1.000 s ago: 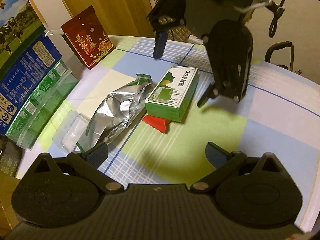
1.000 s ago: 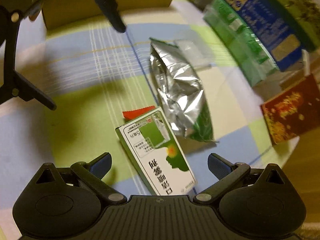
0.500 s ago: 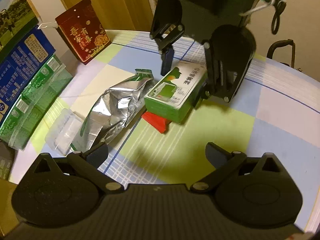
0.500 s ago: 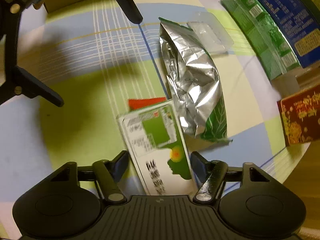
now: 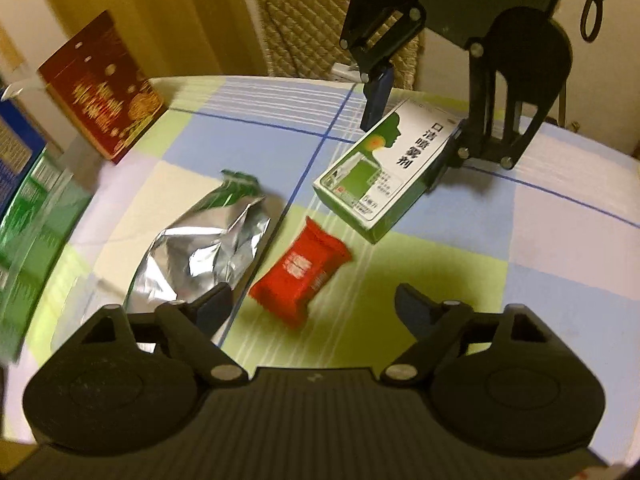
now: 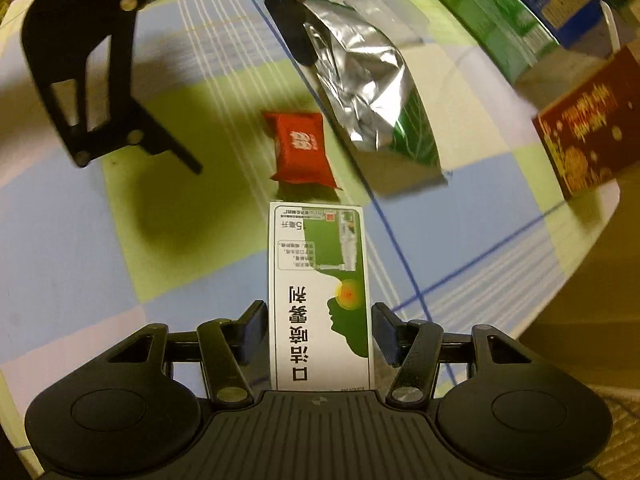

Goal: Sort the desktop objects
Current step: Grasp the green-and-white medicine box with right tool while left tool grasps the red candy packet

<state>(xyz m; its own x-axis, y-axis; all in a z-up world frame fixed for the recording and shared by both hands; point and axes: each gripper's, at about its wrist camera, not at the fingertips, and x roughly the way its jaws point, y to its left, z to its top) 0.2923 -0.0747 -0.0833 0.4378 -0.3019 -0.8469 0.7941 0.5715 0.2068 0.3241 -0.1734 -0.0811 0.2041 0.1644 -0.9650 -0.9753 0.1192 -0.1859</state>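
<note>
Lifted since earlier: green-and-white cardboard medicine box (image 5: 382, 172), clamped in right gripper (image 6: 319, 334), raised off checked tablecloth (image 5: 520, 248). Beside box: red snack packet (image 5: 302, 274), silver foil pouch (image 5: 200, 252), unsorted. Left gripper (image 5: 312, 308) agape, empty.

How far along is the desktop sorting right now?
Early. In hand: the right hand-held gripper is shut on the green-and-white spray box, held clear of the checked tablecloth. Nothing visibly sorted yet. Left: the red snack packet and the silver foil bag lie loose on the cloth, and the left hand-held gripper is open and empty above them.
</note>
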